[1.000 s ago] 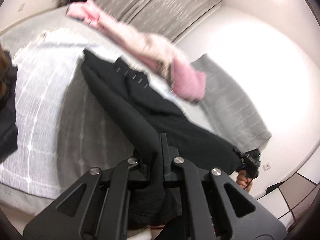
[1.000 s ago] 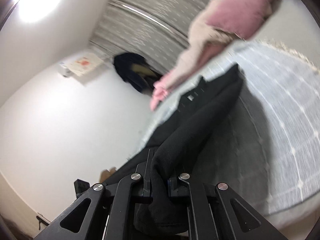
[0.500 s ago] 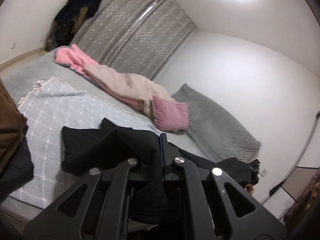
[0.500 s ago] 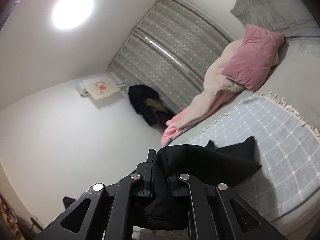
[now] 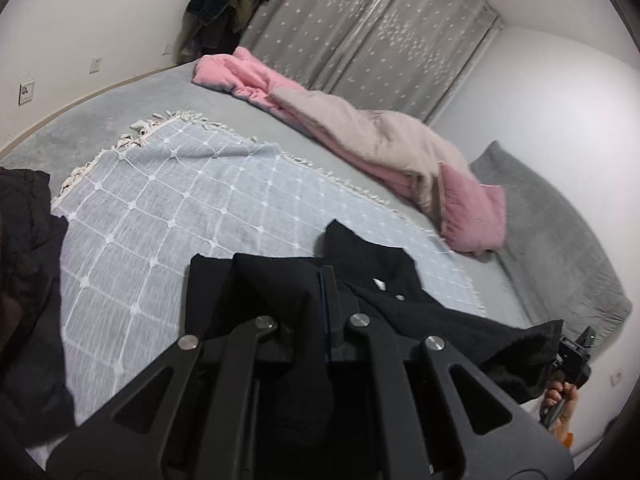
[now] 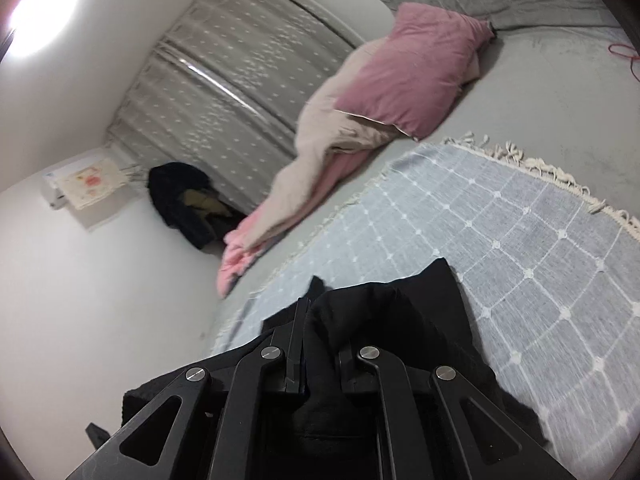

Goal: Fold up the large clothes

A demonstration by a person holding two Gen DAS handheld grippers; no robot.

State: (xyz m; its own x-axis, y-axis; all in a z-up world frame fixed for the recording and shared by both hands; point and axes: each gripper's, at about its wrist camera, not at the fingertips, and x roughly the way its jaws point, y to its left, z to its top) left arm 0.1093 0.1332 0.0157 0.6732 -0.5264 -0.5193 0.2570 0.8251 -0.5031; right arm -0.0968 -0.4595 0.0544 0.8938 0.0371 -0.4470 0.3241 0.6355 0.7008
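- The left gripper (image 5: pixel 316 304) has its jaws pressed together on a thick fold of a black garment (image 5: pixel 280 280), which bunches up between and over the fingers.
- Ahead of this claw, the rest of the black garment spreads out to the right over a pale blue checked blanket (image 5: pixel 168 208) with a fringed edge, lying on a grey bed (image 5: pixel 100 116).
- Far to the right of the left claw, the garment's other end runs toward a hand (image 5: pixel 560 394) gripping a black handle.
- The right gripper (image 6: pixel 320 344) is also clamped on a fold of the black garment (image 6: pixel 384 312), the cloth bulging between its fingers and hanging down around them.
- Beyond the right claw, the same checked blanket (image 6: pixel 500 248) stretches ahead and to the right.
- Farther ahead of both claws lie a pink pillow (image 6: pixel 408 68) and a pink and beige quilt (image 5: pixel 360 128), with grey patterned curtains (image 5: pixel 380 32) behind.
- Left of the left claw sits a dark pile of clothing (image 5: pixel 28 260).
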